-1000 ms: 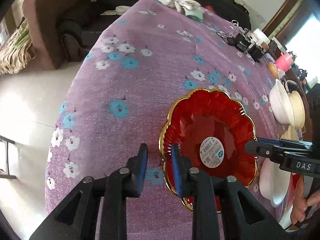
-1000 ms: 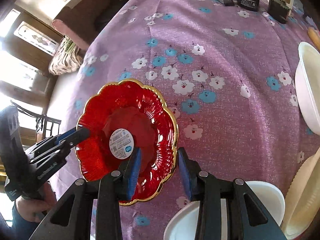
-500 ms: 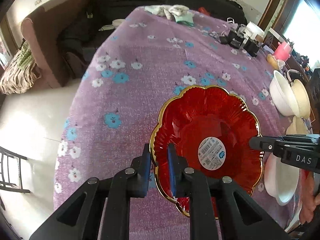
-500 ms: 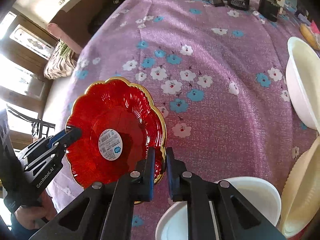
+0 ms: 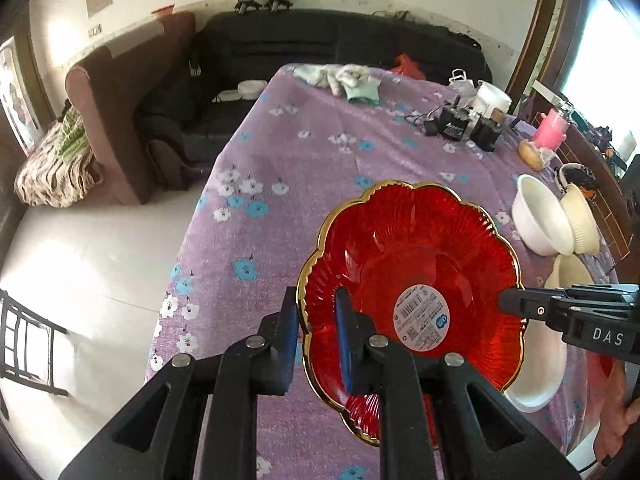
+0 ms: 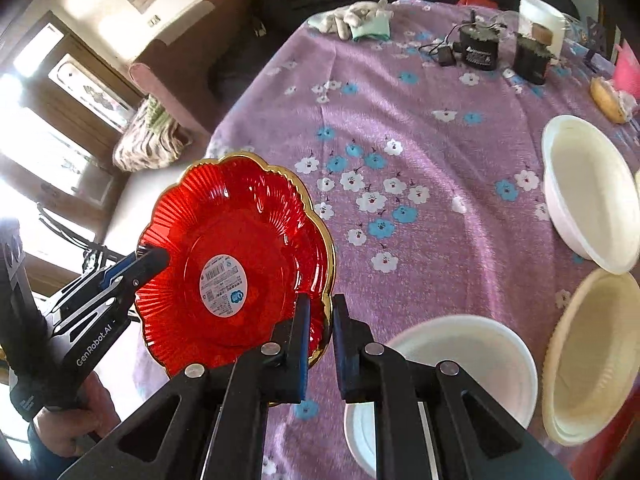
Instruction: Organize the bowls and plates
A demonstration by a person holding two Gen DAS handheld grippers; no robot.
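A red scalloped plate (image 5: pixel 412 280) with a gold rim and a round white sticker is lifted above the purple flowered tablecloth (image 5: pixel 320 152). My left gripper (image 5: pixel 318 320) is shut on its left rim. My right gripper (image 6: pixel 320 332) is shut on the opposite rim of the red plate (image 6: pixel 232 256). The right gripper also shows at the plate's right edge in the left wrist view (image 5: pixel 508 302). The left gripper shows at the plate's left edge in the right wrist view (image 6: pixel 154 260).
White and cream bowls (image 6: pixel 588 188) (image 6: pixel 596 356) and a white bowl (image 6: pixel 464 360) sit on the tablecloth (image 6: pixel 420 120) at the right. Black chargers (image 6: pixel 480 48), a cloth (image 6: pixel 360 20) and a pink cup (image 5: pixel 554 130) lie at the far end. A sofa (image 5: pixel 116 92) stands beyond the left table edge.
Both grippers closed on the red plate's rim and lifted it off the table. The plate now hangs higher and tilted between them.
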